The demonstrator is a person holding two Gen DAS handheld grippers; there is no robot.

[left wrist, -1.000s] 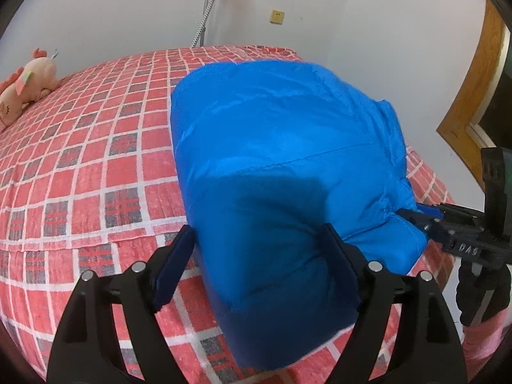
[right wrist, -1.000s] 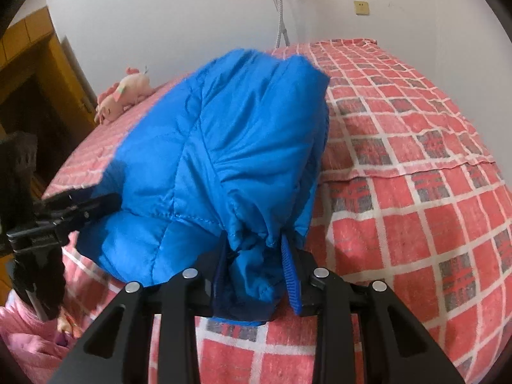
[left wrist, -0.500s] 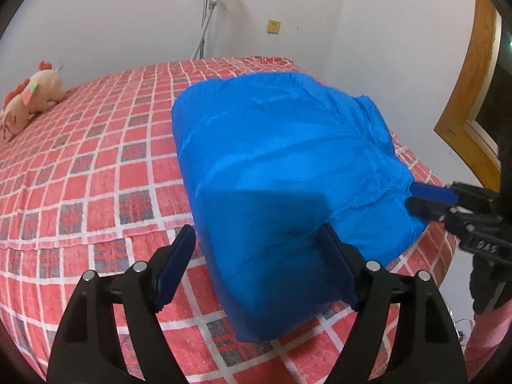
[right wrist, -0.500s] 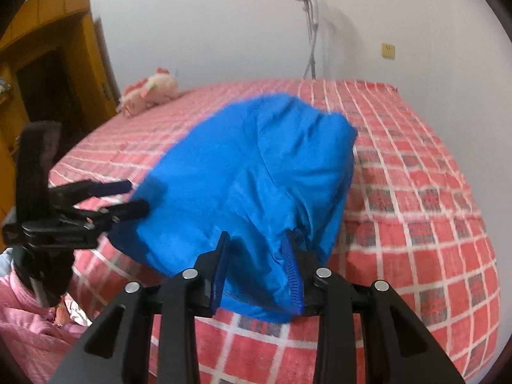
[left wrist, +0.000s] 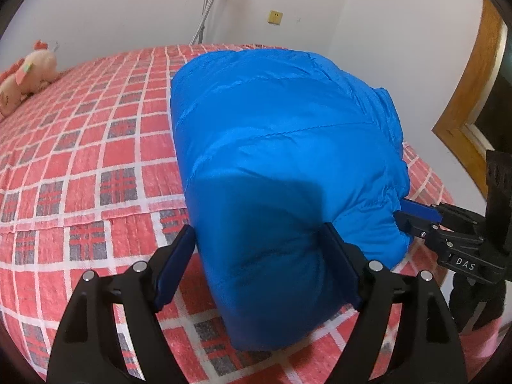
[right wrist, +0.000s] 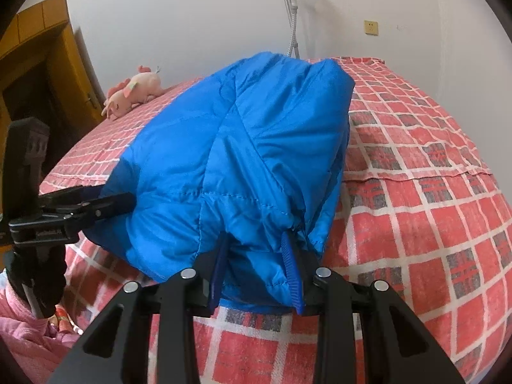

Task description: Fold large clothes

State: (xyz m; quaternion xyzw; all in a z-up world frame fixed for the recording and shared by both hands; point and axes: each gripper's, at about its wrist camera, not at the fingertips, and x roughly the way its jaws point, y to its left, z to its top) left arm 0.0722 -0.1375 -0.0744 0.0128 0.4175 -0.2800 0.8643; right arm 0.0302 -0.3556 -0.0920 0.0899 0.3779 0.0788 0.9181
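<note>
On the bed (left wrist: 96, 166), with its red checked cover, I have the blue jacket (left wrist: 281, 160) bundled up and lifted at its near end, the far part resting on the cover. My left claw (left wrist: 259, 268) stands wide, one blue pad on each side of a thick roll of the jacket; the right-hand pad presses into the fabric, and the left-hand pad sits at the fabric's edge (whether it truly bears on it I cannot tell from this angle). From the right wrist view, my right claw (right wrist: 256, 275) is closed narrowly on a gathered edge of the jacket (right wrist: 243, 160), with cloth pinched between both pads and a fold spilling out below them. Each claw shows in the other's camera: the right claw (left wrist: 416, 217) bites the jacket's side at the right of the left view, and the left claw (right wrist: 105, 204) reaches in from the left of the right view, its tips lost behind the fabric. A pink plush toy (right wrist: 134, 92) lies near the far left edge of the bed, well apart from the jacket. A yellow wall socket (left wrist: 275, 16) sits on the white wall behind the bed.
</note>
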